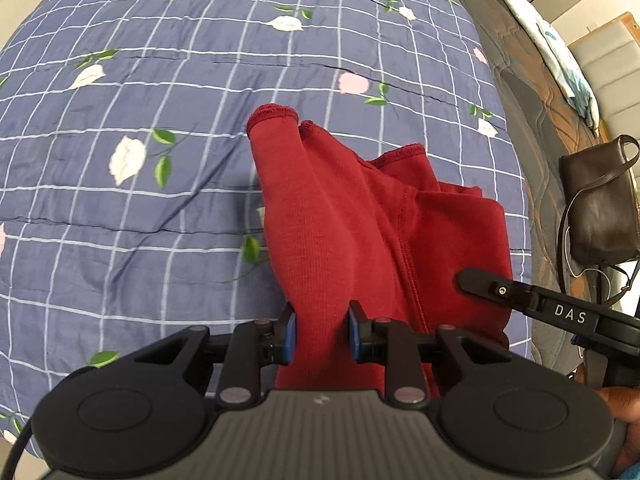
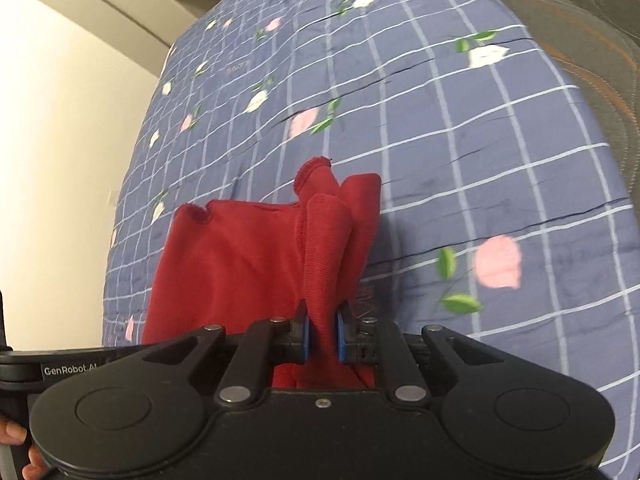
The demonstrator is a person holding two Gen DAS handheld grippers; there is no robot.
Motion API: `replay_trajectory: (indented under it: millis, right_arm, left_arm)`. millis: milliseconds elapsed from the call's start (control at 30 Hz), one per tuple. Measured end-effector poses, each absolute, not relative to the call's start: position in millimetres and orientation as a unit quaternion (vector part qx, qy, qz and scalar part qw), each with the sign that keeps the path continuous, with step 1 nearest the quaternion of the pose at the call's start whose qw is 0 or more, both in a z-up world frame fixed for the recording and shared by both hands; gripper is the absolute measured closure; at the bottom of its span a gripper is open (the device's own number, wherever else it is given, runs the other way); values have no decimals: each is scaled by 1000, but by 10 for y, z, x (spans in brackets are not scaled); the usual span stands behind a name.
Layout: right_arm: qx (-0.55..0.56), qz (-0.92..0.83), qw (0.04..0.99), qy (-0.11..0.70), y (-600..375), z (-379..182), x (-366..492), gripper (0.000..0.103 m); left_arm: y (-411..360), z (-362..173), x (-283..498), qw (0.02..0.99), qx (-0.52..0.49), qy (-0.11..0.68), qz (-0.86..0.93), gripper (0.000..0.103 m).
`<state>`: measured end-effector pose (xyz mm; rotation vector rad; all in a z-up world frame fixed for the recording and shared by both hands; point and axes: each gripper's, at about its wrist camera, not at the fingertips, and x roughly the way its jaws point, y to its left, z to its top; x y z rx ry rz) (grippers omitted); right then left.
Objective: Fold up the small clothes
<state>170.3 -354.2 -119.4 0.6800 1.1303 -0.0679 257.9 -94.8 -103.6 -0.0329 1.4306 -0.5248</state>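
Both the left gripper (image 1: 322, 334) and right gripper (image 2: 322, 336) clench bunched red garment (image 1: 360, 216), which apparently hangs ahead; lower both evenly onto the bedspread (image 1: 160, 80).

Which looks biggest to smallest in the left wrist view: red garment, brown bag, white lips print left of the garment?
1. Red knit garment, by far the largest, though it sits closest to the camera.
2. Dark brown leather shoulder bag at the right edge.
3. White lips print on the blue checked bedsheet, clearly smallest.
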Motion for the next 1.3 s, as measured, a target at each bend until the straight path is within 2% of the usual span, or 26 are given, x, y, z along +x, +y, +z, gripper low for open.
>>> replay_trajectory:
  millis: [600,967,1300]
  right_arm:
    - [303,-39,820,484,-2533,-943,2456,90]
    - [305,-43,825,474,-2119,-1030,3063,90]
    - [306,-40,816,489,-1948,-1149,3286,90]
  left_arm:
    - [-42,-844,3450,746,-4,614,-257,76]
    - [296,-878,3983,757,12,600,-259,76]
    - [493,-1073,4118,748,-4,617,-243,76]
